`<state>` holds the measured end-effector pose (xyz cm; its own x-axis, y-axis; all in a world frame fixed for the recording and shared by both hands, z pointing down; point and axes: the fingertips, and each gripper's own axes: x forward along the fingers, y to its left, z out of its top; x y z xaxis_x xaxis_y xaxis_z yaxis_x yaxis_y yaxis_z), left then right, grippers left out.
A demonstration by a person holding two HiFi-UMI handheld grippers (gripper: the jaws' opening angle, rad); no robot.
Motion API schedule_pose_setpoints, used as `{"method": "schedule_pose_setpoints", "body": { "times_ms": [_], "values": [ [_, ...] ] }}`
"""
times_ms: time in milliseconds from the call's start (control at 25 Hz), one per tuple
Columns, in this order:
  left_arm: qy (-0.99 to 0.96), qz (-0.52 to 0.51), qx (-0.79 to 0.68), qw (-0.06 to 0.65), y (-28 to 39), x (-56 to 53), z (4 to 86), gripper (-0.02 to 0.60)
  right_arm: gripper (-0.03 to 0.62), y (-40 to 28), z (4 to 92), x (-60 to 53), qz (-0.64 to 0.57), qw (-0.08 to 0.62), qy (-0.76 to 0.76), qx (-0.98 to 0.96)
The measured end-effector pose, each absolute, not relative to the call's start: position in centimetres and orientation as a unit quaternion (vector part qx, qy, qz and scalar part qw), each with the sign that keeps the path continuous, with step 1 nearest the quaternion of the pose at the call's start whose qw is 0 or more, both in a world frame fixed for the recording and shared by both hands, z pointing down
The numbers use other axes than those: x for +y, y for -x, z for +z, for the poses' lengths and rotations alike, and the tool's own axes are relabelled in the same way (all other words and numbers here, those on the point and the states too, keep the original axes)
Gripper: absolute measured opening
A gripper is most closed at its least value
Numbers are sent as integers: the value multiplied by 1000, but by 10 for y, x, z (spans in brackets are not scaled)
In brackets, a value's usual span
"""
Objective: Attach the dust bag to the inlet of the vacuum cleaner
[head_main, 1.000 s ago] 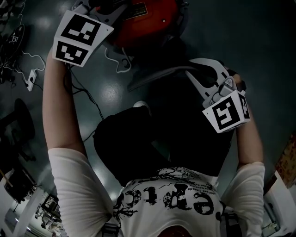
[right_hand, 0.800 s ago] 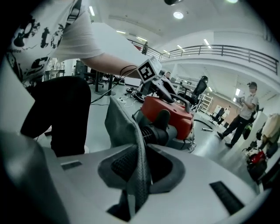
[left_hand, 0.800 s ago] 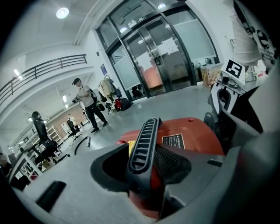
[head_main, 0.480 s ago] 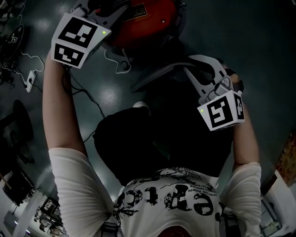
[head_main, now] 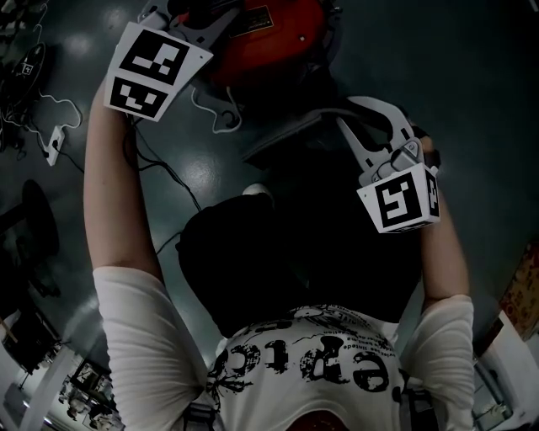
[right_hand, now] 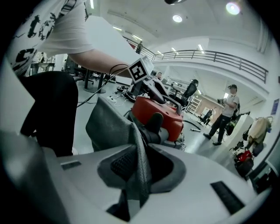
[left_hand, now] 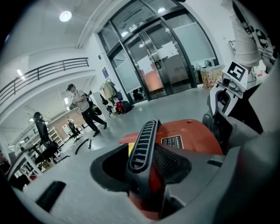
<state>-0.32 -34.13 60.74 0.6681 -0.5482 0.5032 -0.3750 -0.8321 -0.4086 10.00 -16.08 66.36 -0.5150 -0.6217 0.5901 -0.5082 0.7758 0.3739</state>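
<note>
Upper centre, head view: dust bag [head_main: 286, 139]. Grey cloth, one edge showing as a pale strip betw. vacuum cleaner [head_main: 269, 34] (red body, top of frame) and right claw [head_main: 345, 114]. Prob. not yet seated. In the right gripper view the cloth runs from the jaws toward a black spout [right_hand: 154, 123] on the red body, likely the inlet. Whether the bag mouth touches it can't be told.

Right claw: part open and opening. Bag cloth stands betw. the jaws, and the pads appear to be on it yet.

Left claw [head_main: 194, 18], upper left: closed on the vacuum's ribbed black handle [left_hand: 142, 146], steadying the body.

Surrounds: white cable [head_main: 210, 114] on grey floor [head_main: 472, 67] just below the vacuum. Printed shirt [head_main: 312, 353] at bottom centre. Bystanders [left_hand: 85, 111] far off in both gripper views.

Step in hand (est.): bringing the bag mouth to the inlet w/ the body held fast.

Next move calls for: lining the bag collar square on the spout and pushing it on. The grip is loosening, so a re-grip nearer the collar may be needed first. Risk: cloth slipping free.

Vs. earlier frame: layout much the same. Right claw's marker cube [head_main: 400, 198] sits a little further left in frame. Left claw on the handle as before. Bag strip in about the same spot.
</note>
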Motion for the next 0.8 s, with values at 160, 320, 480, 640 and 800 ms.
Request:
{"method": "schedule_pose_setpoints", "body": {
  "times_ms": [160, 320, 480, 640, 800],
  "values": [
    [906, -310, 253, 134, 4, -339, 606, 173, 63, -99, 664, -165, -78, 361, -346, -863],
    [907, -309, 252, 134, 5, -339, 606, 173, 63, -99, 665, -166, -69, 358, -333, -870],
    [914, -276, 251, 157, 3, -336, 600, 173, 63, -102, 665, -164, -66, 352, -321, -877],
    [920, -251, 253, 162, 3, -335, 599, 176, 74, -106, 666, -167, -58, 332, -331, -881],
    [904, -275, 258, 201, 12, -330, 590, 181, 112, -109, 659, -166, -48, 313, -341, -885]
  ]
}}
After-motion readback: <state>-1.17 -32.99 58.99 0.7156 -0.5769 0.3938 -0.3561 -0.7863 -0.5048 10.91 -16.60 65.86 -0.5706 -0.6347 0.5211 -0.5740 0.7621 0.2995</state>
